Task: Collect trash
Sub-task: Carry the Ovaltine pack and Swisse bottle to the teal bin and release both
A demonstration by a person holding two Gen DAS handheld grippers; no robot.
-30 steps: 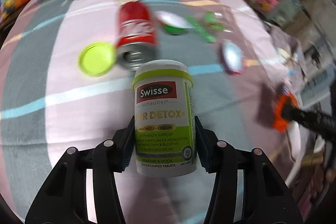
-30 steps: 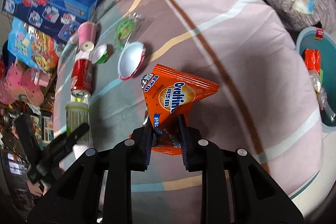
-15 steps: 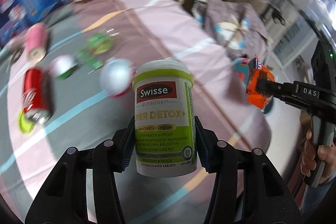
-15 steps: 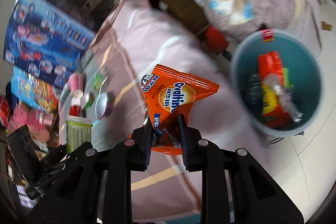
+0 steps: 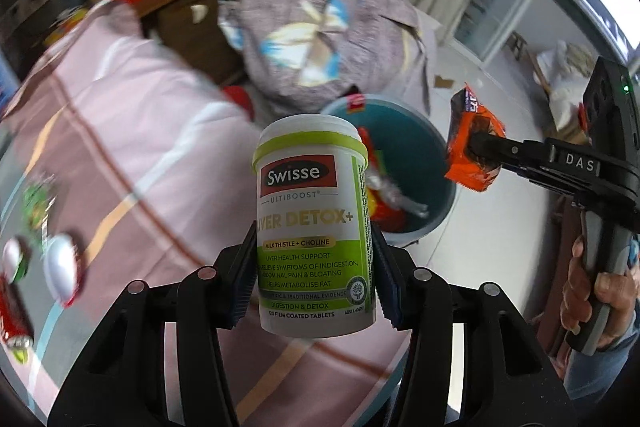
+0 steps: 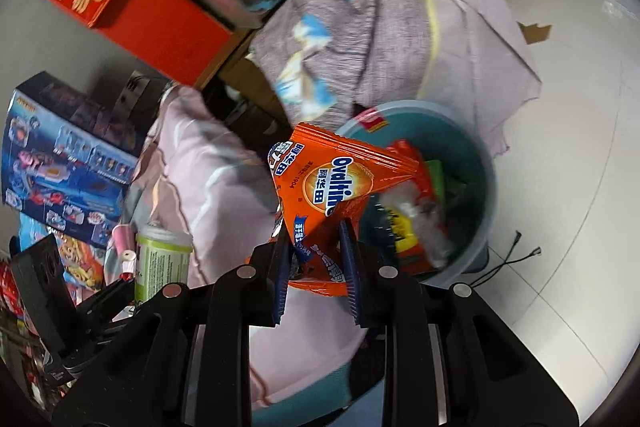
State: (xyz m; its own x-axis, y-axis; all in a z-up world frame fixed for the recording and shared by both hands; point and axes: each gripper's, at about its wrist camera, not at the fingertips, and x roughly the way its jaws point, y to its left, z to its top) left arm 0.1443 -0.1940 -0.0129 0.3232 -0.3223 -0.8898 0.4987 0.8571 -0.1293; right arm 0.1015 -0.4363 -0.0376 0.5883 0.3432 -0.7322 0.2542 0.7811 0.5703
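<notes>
1. The left gripper [image 5: 316,273] is clamped on the sides of a Swisse pill bottle [image 5: 314,227]. The bottle is up in the air, with the blue bin [image 5: 440,203] behind it at about 2 o'clock.
2. The bottle looks hard and smooth. It could slip, so holding it by its middle is best.
3. The right gripper [image 6: 316,263] pinches an orange Ovaltine packet [image 6: 332,187] by its bottom edge, in front of the bin [image 6: 486,187].
4. The packet is light, soft and crinkly. It flops.
5. More trash on the pink blanket [image 5: 132,147] at 9 o'clock is blurry. I can't tell if the bottle is full.
</notes>
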